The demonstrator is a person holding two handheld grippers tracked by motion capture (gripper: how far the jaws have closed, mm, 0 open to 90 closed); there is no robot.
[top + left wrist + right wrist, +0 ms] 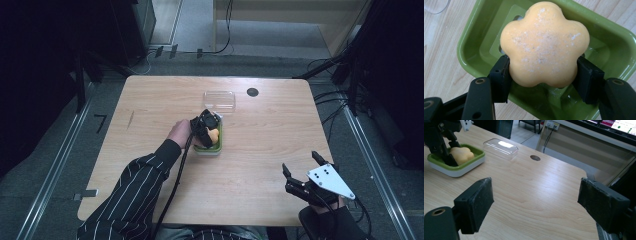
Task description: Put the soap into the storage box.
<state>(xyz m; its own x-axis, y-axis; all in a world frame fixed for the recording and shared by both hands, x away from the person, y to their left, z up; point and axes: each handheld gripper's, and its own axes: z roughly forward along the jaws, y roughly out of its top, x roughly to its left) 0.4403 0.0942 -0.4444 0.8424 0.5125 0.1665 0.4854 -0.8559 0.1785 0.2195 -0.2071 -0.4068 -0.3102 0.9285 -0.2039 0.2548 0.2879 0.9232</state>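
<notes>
On the table (pixel 150 100), a clear lid (pixel 219 99) lies off, just above the green dish (pixel 219 148) at frame centre. The right gripper (pixel 300 165), lower right, is spread and empty. The left gripper (pixel 544 75) pinches the orange soap (pixel 544 42) over the dish; covering likely remains.

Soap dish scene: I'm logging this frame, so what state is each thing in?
Orange flower-shaped soap: clamped between the left tool's jaws, over the dish.
Green soap dish: uncovered, on the table.
Clear lid: off, lying on the table behind the dish.
Left tool: shut on the soap.
Right tool: open, holding nothing, over bare table.
</notes>
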